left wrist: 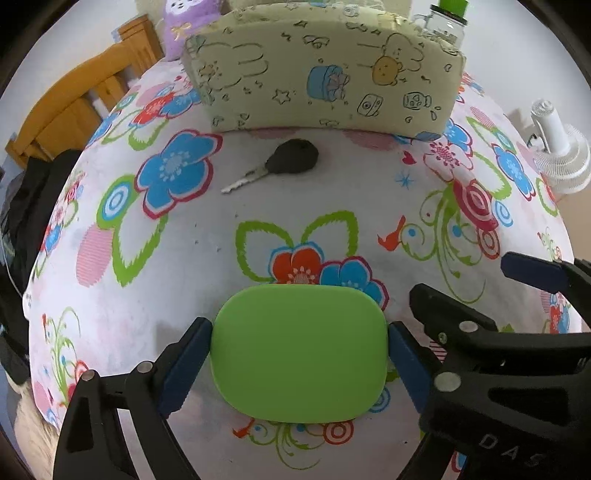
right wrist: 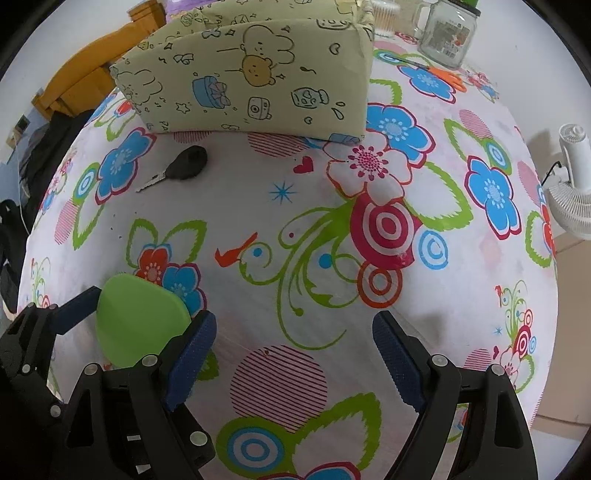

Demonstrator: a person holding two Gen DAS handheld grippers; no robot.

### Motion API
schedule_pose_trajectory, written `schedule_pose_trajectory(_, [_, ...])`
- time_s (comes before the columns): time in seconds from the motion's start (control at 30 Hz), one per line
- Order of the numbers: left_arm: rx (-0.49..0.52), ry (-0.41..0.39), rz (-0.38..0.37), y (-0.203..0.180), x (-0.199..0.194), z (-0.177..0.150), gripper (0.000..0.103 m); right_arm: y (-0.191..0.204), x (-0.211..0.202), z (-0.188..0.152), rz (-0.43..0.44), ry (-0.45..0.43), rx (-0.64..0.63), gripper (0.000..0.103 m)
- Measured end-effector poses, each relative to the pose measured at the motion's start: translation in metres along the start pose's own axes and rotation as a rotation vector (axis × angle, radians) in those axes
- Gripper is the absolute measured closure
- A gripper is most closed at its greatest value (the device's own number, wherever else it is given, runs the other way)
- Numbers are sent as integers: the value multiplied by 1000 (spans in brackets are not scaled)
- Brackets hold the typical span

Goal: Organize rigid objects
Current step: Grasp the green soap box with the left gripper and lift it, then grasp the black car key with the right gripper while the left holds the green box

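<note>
A flat green lid (left wrist: 299, 354) with rounded corners lies on the flowered tablecloth (left wrist: 207, 236). My left gripper (left wrist: 299, 326) is shut on it, both blue pads pressing its left and right edges. The right wrist view shows the same green lid (right wrist: 136, 317) at the lower left, with one finger (right wrist: 77, 306) of the left gripper beside it. My right gripper (right wrist: 295, 328) hangs open over bare cloth just right of the lid, nothing between its fingers. A black-headed key (left wrist: 280, 162) lies farther back, in front of a pale green fabric box (left wrist: 325, 74).
A glass jar mug (right wrist: 447, 33) and orange-handled scissors (right wrist: 447, 77) sit behind and right of the box. A white fan (right wrist: 576, 199) stands off the table's right edge. A wooden chair (left wrist: 74, 103) and dark bag (left wrist: 29, 206) are at the left.
</note>
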State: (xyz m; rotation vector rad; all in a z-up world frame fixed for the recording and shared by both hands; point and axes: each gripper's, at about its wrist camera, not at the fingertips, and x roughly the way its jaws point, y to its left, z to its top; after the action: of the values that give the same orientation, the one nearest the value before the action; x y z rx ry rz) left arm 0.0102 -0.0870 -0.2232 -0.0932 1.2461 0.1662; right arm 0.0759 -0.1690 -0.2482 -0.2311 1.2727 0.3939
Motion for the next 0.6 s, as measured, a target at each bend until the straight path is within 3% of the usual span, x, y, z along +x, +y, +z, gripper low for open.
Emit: schedule_pose_trajectory(0.6, [64,0,-18,43,3,34,8,36,-1,41,1,-53,57,14])
